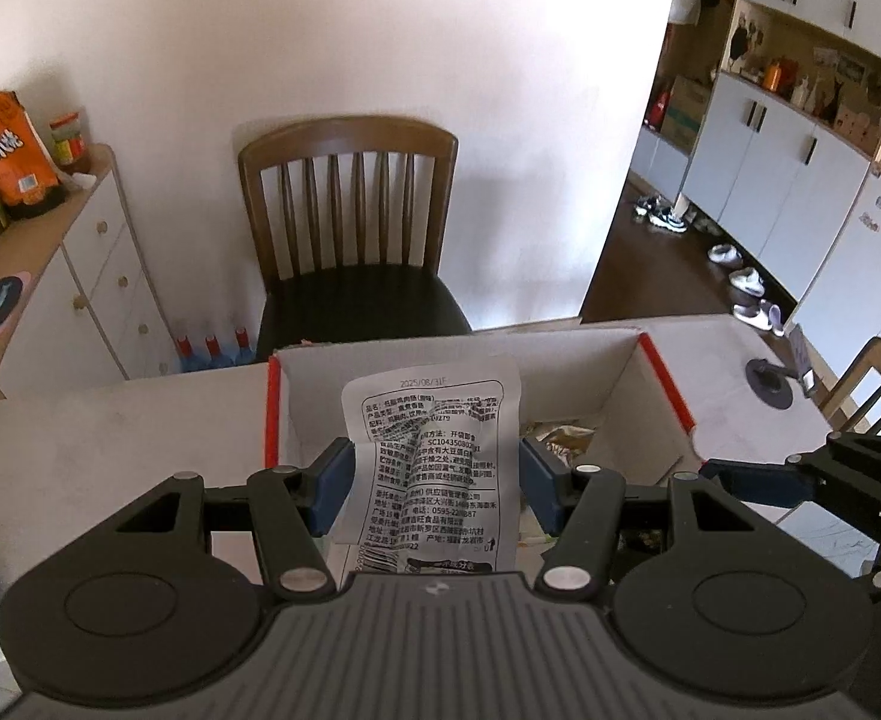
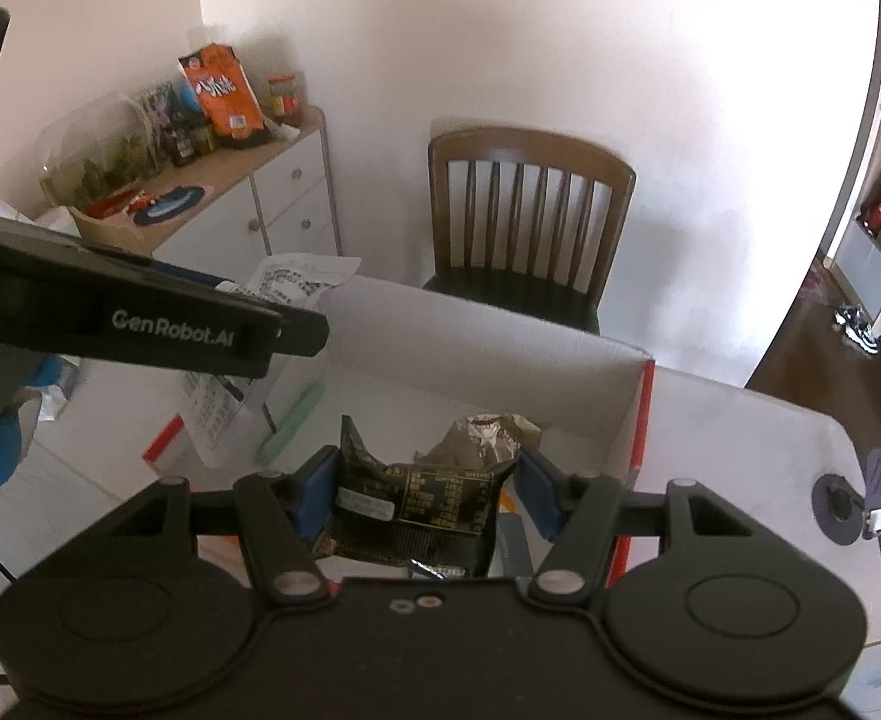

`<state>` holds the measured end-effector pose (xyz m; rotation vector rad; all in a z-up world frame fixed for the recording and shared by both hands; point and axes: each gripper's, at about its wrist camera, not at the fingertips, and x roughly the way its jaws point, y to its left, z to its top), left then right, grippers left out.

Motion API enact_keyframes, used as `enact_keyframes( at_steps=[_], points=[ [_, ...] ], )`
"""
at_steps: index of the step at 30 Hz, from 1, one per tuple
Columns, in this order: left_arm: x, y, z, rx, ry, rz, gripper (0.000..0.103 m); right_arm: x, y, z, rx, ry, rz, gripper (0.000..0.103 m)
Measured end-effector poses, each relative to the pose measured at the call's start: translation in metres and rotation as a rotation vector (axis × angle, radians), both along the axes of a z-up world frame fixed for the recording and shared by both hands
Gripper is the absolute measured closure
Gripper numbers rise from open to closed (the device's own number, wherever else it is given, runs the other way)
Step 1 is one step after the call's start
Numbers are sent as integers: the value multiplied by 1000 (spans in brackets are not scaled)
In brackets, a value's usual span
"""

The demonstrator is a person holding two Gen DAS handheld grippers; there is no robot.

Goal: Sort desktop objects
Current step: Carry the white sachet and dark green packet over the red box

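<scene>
Low in each frame, left gripper [image 1: 434, 483] clenched on white packet [image 1: 434, 462], right gripper [image 2: 425, 489] on black packet [image 2: 416, 504], above box [image 1: 566, 372] already holding one crumpled wrapper [image 2: 488, 438].

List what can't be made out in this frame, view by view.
- Left wrist view: the white packet in the left gripper hides much of the box floor; its lower edge is cut off by the gripper body.
- Right wrist view: the black packet in the right gripper has print too small to read; it partly covers a crumpled wrapper.
- Neither view shows whether the pads actually pinch the packets.
</scene>
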<state>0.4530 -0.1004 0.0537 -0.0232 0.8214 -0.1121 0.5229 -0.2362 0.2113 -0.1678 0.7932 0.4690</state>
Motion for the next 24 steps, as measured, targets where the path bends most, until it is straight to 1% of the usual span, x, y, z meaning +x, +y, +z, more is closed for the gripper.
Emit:
enact_keyframes(
  at_steps=[5, 11, 15, 20, 24],
  points=[
    [14, -2, -24, 24, 39, -6, 44, 13, 5, -21, -10, 32, -15, 41],
    [28, -4, -53, 54, 90, -10, 44, 23, 17, -43, -20, 67, -6, 41],
    [35, -5, -66, 68, 121, -13, 44, 26, 24, -54, -47, 80, 15, 41],
    [42, -7, -77, 72, 154, -20, 44, 29, 25, -68, -66, 100, 10, 41],
    [43, -13, -87, 108, 179, -28, 44, 26, 26, -75, -76, 106, 21, 41]
  ],
)
